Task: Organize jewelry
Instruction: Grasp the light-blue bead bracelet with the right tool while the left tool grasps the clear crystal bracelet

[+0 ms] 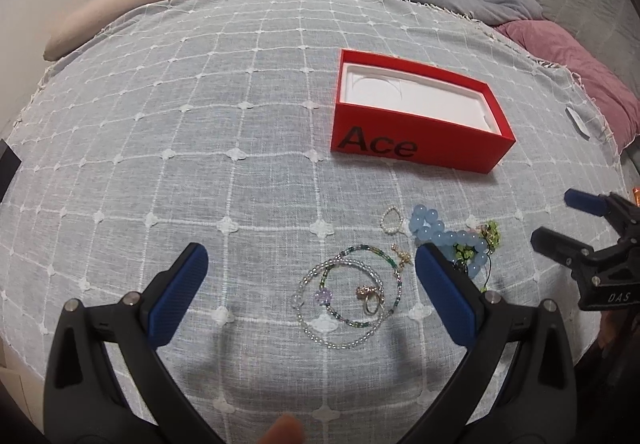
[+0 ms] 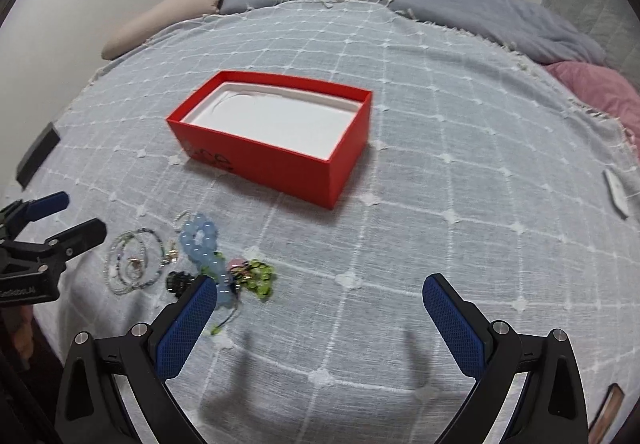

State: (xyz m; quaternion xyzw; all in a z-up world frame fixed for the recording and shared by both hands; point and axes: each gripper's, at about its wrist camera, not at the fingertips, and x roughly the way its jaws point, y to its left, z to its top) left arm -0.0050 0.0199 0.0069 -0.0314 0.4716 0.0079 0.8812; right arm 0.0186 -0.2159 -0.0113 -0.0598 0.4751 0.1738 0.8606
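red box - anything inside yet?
No jewelry visible in the red box: only its bare white insert. The near wall hides a strip of the floor. All pieces, including the blue bead bracelet, lie outside on the cloth.

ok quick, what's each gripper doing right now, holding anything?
Left gripper: open, holding nothing, above the bracelets.
Right gripper: open, holding nothing.

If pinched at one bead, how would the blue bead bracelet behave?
The blue bead bracelet would probably droop limply, being round beads on a string. The glossy beads may slip between the pads. It touches the green bead charm, which might drag along.
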